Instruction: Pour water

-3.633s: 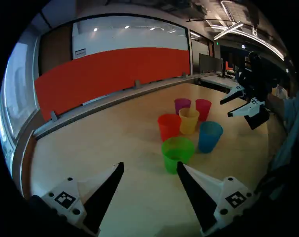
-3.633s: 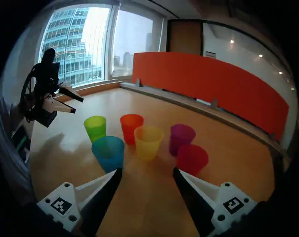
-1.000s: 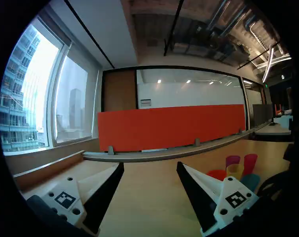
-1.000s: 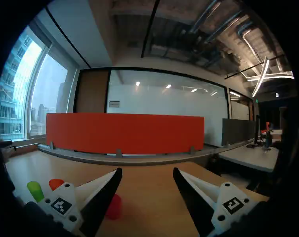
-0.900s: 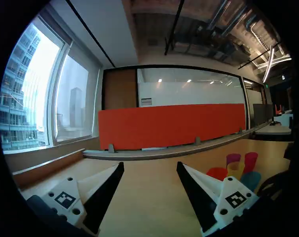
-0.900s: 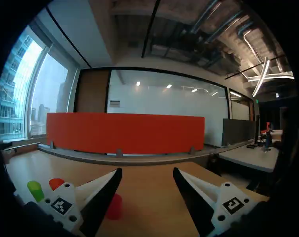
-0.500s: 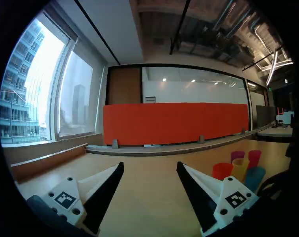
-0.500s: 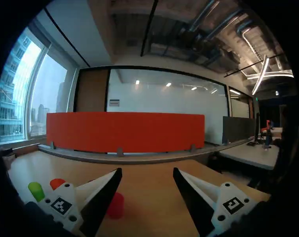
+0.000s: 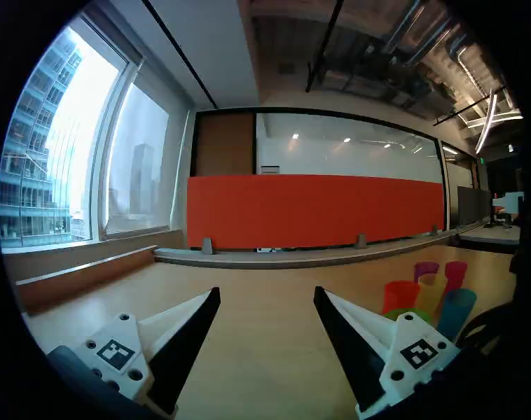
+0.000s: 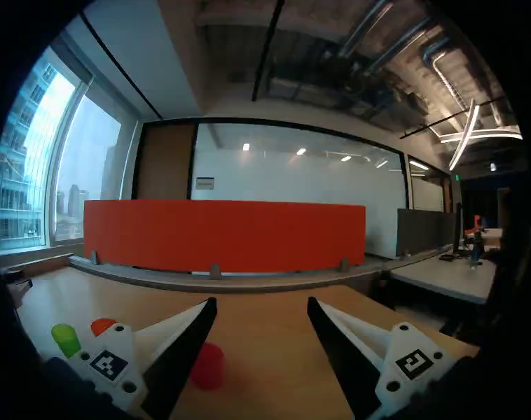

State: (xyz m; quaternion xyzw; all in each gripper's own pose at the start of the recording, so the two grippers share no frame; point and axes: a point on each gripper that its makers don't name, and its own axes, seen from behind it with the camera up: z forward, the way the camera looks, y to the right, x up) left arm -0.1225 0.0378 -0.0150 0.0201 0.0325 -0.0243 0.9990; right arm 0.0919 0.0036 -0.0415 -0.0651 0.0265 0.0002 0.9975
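left hand-held gripper (image 9: 265, 288) spread | right hand-held gripper (image 10: 262, 299) spread | cups (image 9: 400, 297) upright

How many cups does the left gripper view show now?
6, clustered at right: orange, yellow, purple, red, blue, and green, mostly hidden by a finger.

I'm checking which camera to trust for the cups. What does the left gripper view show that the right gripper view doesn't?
Left gripper view: the open left gripper, with the yellow cup, purple cup and blue cup beside it. Right gripper view: the open right gripper; nothing else clearly new. Both: the orange cup, green cup, red cup, orange partition and wooden table.
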